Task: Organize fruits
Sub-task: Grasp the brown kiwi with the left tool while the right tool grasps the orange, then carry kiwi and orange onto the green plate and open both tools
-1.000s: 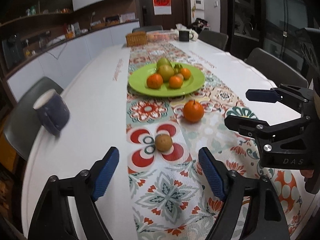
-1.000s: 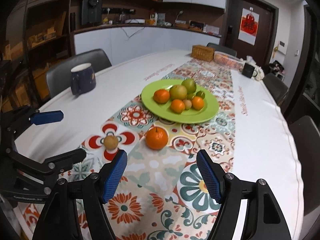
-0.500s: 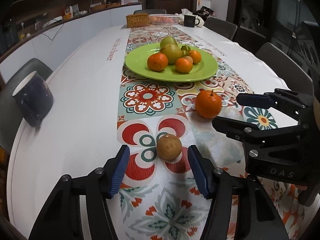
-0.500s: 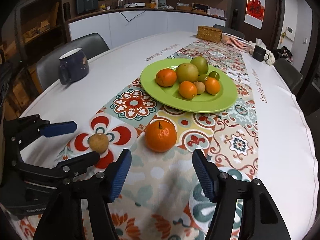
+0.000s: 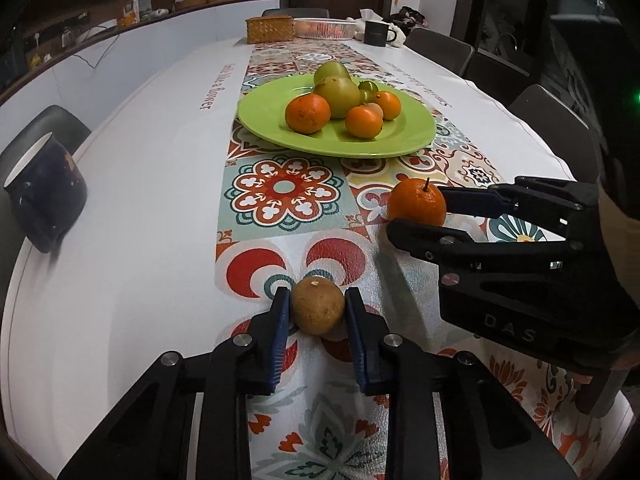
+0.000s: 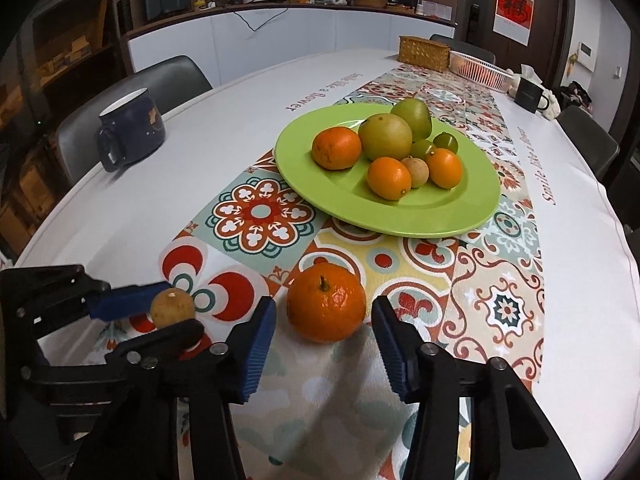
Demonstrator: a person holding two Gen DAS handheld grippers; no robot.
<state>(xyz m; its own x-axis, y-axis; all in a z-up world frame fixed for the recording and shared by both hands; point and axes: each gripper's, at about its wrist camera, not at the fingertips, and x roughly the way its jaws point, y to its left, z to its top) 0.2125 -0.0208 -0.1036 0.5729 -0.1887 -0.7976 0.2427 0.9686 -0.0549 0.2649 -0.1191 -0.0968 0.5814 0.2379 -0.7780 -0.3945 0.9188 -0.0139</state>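
Long white worktop (image 6: 224, 120), patterned runner (image 6: 496, 312) down its middle toward the far end.

Green plate (image 6: 472, 208) on the runner about midway along the worktop, loaded with fruit: two large yellow-green fruits (image 6: 386, 136) piled at the far side, a big orange (image 6: 336, 148) at the plate's left, two smaller oranges (image 6: 389, 178) nearer the front rim, one small brown fruit wedged between those, two small green fruits tucked behind.

Dark blue mug (image 6: 132, 128) near the worktop's left edge, well apart from the plate; contents not visible.

At the far end, woven basket (image 6: 424, 53), white tray-like basket (image 6: 478, 69) just beside it, black mug (image 6: 528, 94) toward the right edge.

Loose orange (image 6: 326, 302) with a short stem, resting on the runner near the near end, between the pads of the right hand-held gripper (image 6: 324, 336); jaws closing, small gaps visible on both sides, no contact seen.

Small brown fruit (image 5: 317, 306) on the runner to the left of that orange, close to the near edge, pinched between the blue pads of the left hand-held gripper (image 5: 316, 312), pads pressed against both its sides.
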